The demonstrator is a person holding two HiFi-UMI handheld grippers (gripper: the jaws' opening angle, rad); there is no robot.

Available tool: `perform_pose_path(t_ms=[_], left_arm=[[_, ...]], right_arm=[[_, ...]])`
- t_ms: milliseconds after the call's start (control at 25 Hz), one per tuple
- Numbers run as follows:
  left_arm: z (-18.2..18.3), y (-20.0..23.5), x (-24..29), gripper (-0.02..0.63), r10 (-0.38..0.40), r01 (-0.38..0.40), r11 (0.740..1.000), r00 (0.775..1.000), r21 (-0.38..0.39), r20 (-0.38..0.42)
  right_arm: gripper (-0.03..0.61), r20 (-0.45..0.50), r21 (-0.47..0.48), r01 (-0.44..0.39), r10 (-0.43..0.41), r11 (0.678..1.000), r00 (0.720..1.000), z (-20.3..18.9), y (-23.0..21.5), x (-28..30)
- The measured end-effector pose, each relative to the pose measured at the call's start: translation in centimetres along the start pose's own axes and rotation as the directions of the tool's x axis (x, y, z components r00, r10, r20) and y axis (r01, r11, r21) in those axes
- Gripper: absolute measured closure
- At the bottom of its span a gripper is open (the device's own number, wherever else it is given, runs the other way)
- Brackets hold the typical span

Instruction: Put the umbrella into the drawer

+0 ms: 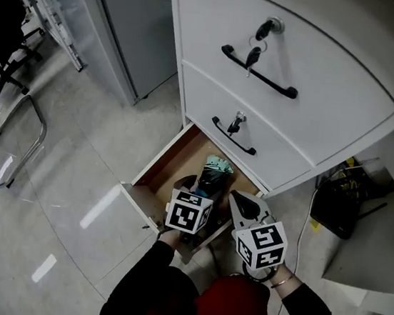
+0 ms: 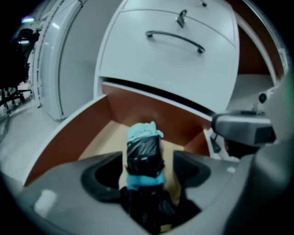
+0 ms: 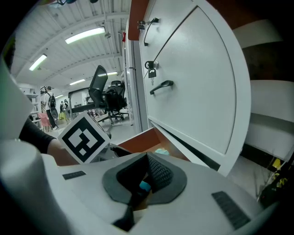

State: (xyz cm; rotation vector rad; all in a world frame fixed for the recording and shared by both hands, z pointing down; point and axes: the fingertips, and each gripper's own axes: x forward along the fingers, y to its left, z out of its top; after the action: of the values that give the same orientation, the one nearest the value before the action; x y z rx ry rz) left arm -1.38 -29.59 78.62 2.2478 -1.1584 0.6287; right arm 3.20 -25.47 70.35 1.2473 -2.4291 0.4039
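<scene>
The folded umbrella (image 1: pixel 212 177), black with a teal band and a pale teal end, lies in the open bottom drawer (image 1: pixel 157 157) of the white cabinet. In the left gripper view the umbrella (image 2: pixel 144 153) rests on the wooden drawer floor, pointing toward the back. My left gripper (image 1: pixel 200 189) hovers over the umbrella's near end, open; its fingers (image 2: pixel 103 176) stand either side of the umbrella with gaps showing. My right gripper (image 1: pixel 236 197) is beside it to the right, over the drawer's right front corner, shut and holding nothing. Its pads (image 3: pixel 158 172) meet, and a teal bit of umbrella (image 3: pixel 161 151) shows beyond them.
Above the open drawer are two closed drawers with black handles (image 1: pixel 259 71) and keys (image 1: pixel 255 53) in their locks. A grey cabinet (image 1: pixel 120 28) stands to the left, a chair frame (image 1: pixel 12 143) further left. A black box with cables (image 1: pixel 342 201) sits on the floor at right.
</scene>
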Motion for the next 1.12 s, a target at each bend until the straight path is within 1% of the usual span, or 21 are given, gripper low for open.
perform_pose_path(t_ms=[200,400,560,800,1000,1120], left_arm=[[2.1,0.0,-2.8,0.315,-0.004,0.008,0.999,0.995,-0.033,0.102],[4.2,0.2,-5.7,0.375,0.004,0.004,0.999,0.981,-0.04,0.192],[5.8,0.6,-8.3,0.431,0.012,-0.001,0.999,0.967,-0.042,0.254],[7.6,1.1,-12.1,0.482,0.027,-0.01,0.999,0.942,-0.052,0.336],[8.5,1.2,-15.0,0.537,0.037,-0.026,0.999,0.922,-0.033,0.386],[9.0,1.4,-17.0,0.579,0.053,-0.044,0.999,0.905,-0.031,0.421]], right_arm=[[0.577,0.033,-0.012,-0.004,0.004,1.0,0.999,1.3,0.4,-0.7],[0.577,0.074,-0.018,-0.001,0.002,1.0,0.997,3.0,0.6,-1.4],[0.577,0.102,-0.024,-0.004,0.006,1.0,0.995,4.2,1.0,-2.1],[0.577,0.14,-0.036,-0.001,0.006,0.999,0.99,6.1,1.2,-3.4],[0.577,0.177,-0.042,0.012,-0.004,0.999,0.984,7.6,1.1,-4.8],[0.577,0.204,-0.036,0.009,-0.002,0.999,0.979,8.8,1.2,-5.9]])
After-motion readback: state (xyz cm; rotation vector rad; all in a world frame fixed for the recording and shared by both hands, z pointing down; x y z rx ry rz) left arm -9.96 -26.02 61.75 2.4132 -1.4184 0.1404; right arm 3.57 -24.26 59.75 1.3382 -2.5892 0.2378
